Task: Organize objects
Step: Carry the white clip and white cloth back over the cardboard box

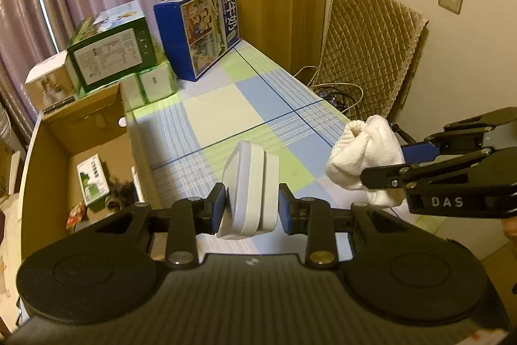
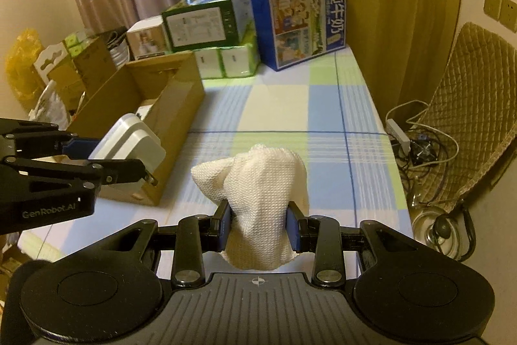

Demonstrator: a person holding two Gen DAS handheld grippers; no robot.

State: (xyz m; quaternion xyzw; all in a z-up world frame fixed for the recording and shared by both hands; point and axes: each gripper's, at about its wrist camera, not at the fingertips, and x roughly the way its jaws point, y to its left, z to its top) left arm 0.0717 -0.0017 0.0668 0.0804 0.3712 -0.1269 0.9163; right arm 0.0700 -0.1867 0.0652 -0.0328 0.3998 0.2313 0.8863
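Note:
My left gripper (image 1: 252,209) is shut on a white plug adapter (image 1: 250,193), held above the checked tablecloth. In the right wrist view the same adapter (image 2: 129,141) shows its metal prongs, beside the open cardboard box (image 2: 174,105). My right gripper (image 2: 258,227) is shut on a bunched white cloth (image 2: 258,193), lifted over the table's near part. From the left wrist view the cloth (image 1: 365,151) hangs at the right, with the right gripper's fingers (image 1: 384,175) pinching it.
An open cardboard box (image 1: 87,131) with small packets inside stands at the table's left edge. Green cartons (image 2: 206,21) and a blue milk carton (image 2: 300,25) line the back. A padded chair (image 2: 475,105), cables and a power strip (image 2: 399,131) are right of the table.

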